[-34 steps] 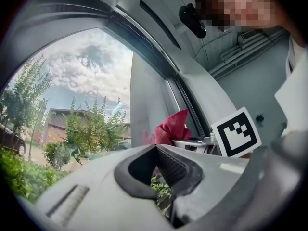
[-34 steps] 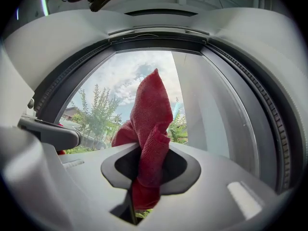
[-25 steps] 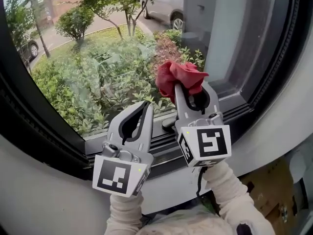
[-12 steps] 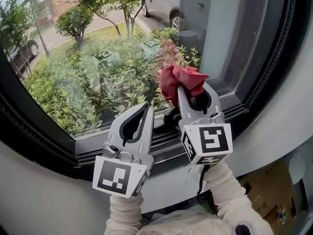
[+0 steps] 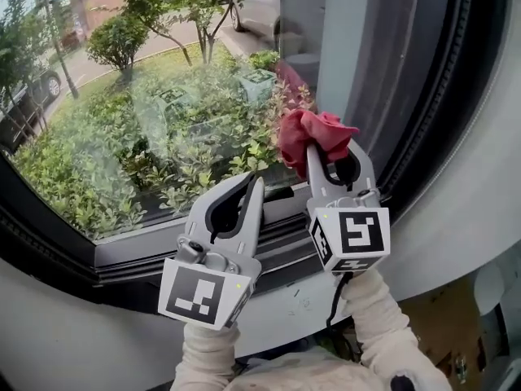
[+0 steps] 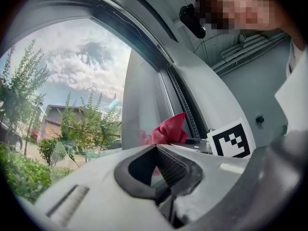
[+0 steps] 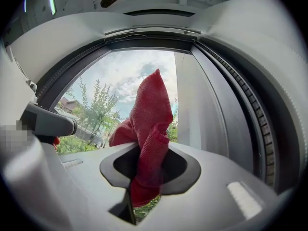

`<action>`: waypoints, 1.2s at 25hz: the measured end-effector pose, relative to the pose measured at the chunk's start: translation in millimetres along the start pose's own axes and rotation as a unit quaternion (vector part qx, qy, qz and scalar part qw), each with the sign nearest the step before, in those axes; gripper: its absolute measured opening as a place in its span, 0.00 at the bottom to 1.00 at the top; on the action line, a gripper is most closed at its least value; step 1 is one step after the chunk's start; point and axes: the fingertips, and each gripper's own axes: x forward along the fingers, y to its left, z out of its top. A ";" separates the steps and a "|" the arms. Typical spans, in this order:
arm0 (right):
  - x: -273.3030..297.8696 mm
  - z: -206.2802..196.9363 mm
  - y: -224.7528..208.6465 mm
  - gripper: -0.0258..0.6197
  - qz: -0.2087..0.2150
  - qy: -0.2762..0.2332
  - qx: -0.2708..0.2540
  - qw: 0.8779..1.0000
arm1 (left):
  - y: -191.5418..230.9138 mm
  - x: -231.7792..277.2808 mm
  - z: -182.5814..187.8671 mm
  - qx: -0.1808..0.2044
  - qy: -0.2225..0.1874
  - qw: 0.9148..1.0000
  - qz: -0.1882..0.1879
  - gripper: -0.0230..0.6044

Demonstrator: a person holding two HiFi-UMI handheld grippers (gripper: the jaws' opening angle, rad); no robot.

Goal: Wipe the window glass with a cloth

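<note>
Setting: window glass (image 5: 163, 120) in a dark window frame (image 5: 122, 251), set in a white wall (image 5: 65, 349). Outside are green shrubs (image 5: 98, 161), trees, and a parked car (image 5: 256, 10) toward 12 o'clock in the head view.
Red cloth: a bunched red cloth (image 5: 313, 133) sits toward 2 o'clock of the head view's centre. It is at the pane's lower right corner, beside the grey upright post (image 5: 338, 63). It lies at the glass, with a faint red reflection next to it in the left gripper view (image 6: 168, 131). Whether it presses on the pane cannot be told.
Right gripper: the right gripper (image 5: 326, 147) has its jaws clamped on the cloth. In its own view the cloth (image 7: 151, 124) runs down between the jaws and rises above them. Its marker cube (image 5: 350, 239) lies toward 4 o'clock.
Left gripper: the left gripper (image 5: 256, 182) has its jaws together with nothing between them. It sits at 8 o'clock of the right gripper, close beside it, tips over the lower frame.
Arms: light sleeves (image 5: 383, 324) enter from 6 o'clock.
</note>
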 end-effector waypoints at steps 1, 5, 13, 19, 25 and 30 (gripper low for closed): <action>-0.6 -0.9 -7.2 0.23 -0.001 -0.001 0.001 1.000 | -4.5 5.7 -0.4 0.000 0.000 1.000 -0.001 0.04; -2.0 -5.6 -34.8 0.23 -0.002 -0.002 0.005 1.000 | -20.7 27.5 -2.9 0.001 0.002 1.000 -0.003 0.04; -4.2 -13.4 -66.1 0.23 -0.004 -0.008 0.022 1.000 | -42.5 49.6 -4.9 0.012 0.007 1.000 -0.006 0.04; -8.2 -19.8 -51.9 0.22 -0.004 -0.008 0.043 0.999 | -37.2 27.6 -7.5 0.021 0.010 1.000 0.001 0.04; -10.0 6.2 -37.2 0.22 0.030 -0.009 0.066 0.997 | -39.2 23.0 9.0 0.023 0.011 1.000 0.004 0.04; -44.0 23.3 -12.0 0.22 0.062 -0.021 0.085 0.994 | -43.6 2.4 21.0 0.025 0.002 1.000 -0.003 0.04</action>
